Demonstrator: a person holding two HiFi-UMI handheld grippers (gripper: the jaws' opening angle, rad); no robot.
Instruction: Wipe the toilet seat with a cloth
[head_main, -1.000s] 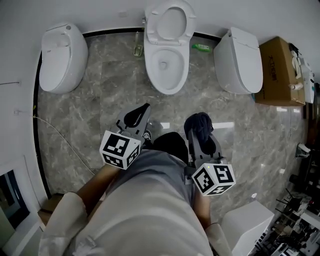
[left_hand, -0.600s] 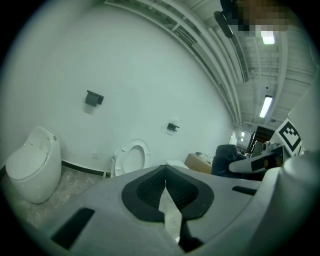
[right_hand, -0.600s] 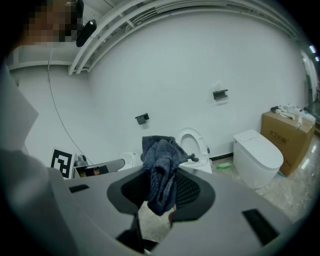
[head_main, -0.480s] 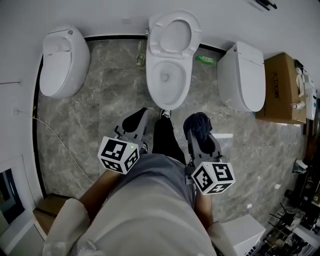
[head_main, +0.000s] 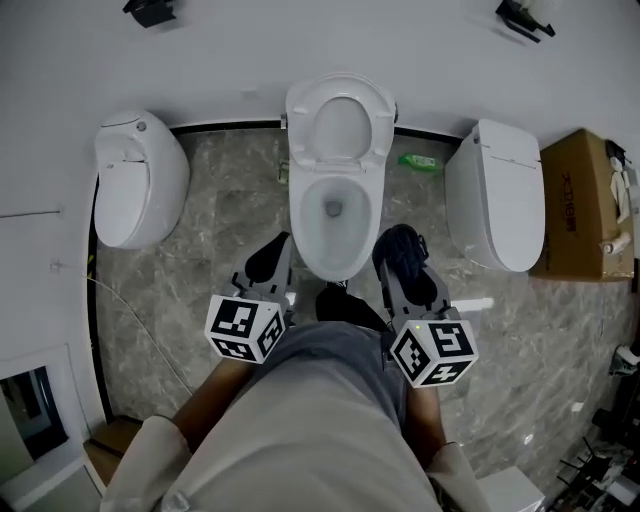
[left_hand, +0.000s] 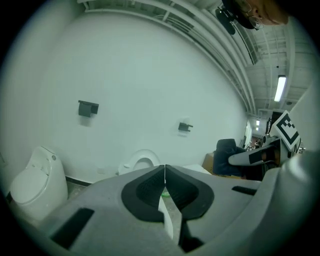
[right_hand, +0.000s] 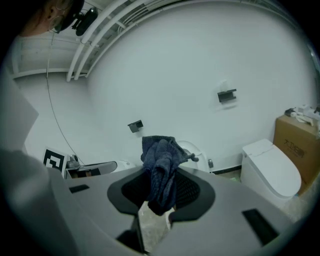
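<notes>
The middle white toilet (head_main: 335, 215) stands open, its lid (head_main: 338, 128) raised against the wall. My left gripper (head_main: 270, 255) hangs by the bowl's front left, jaws shut with nothing between them; in the left gripper view (left_hand: 164, 172) the pads meet edge to edge, with the raised lid (left_hand: 141, 162) behind. My right gripper (head_main: 402, 255) is by the bowl's front right, shut on a bunched dark blue cloth (head_main: 398, 243). The cloth (right_hand: 160, 165) sticks up out of the jaws (right_hand: 162, 192) in the right gripper view. Neither gripper touches the toilet.
A closed toilet (head_main: 142, 180) stands on the left and another (head_main: 497, 195) on the right. A cardboard box (head_main: 582, 205) sits at the far right. A green bottle (head_main: 420, 161) lies by the wall. A thin cable (head_main: 130, 320) runs across the marble floor. The person's legs are below.
The person has stepped toward the middle toilet. Both grippers came forward with them and now flank the front of the bowl. The cloth stays in the right gripper.
</notes>
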